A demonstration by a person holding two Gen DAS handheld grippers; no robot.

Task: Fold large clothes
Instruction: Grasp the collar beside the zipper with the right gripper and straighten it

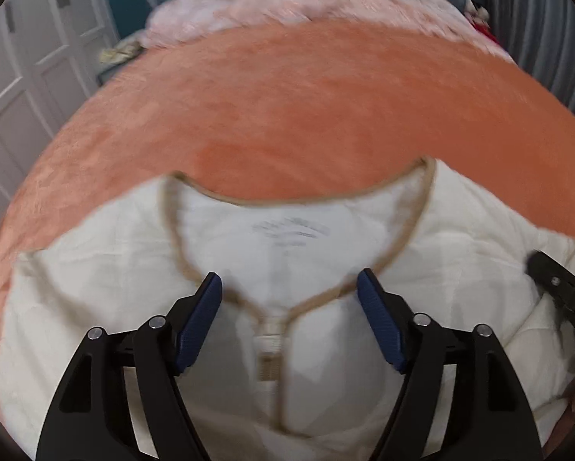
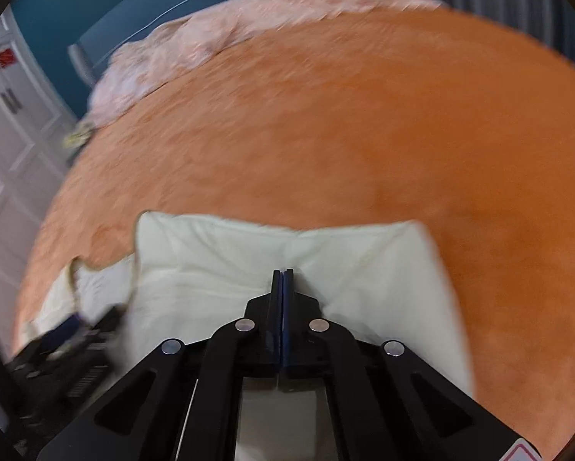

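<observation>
Blur softens cream garment (image 1: 460, 238); left gripper (image 1: 289, 284) gapes above neckline, right gripper (image 2: 283, 273) pinches its sleeve fold.

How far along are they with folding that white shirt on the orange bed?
Early on. Done: the white shirt lies spread, neckline up, on the orange blanket. In hand: the right gripper is shut on a shirt section that looks lifted and partly turned inward; the left gripper hangs open over the collar. Left: finishing this fold and all the others; no compact bundle shows yet.
</observation>
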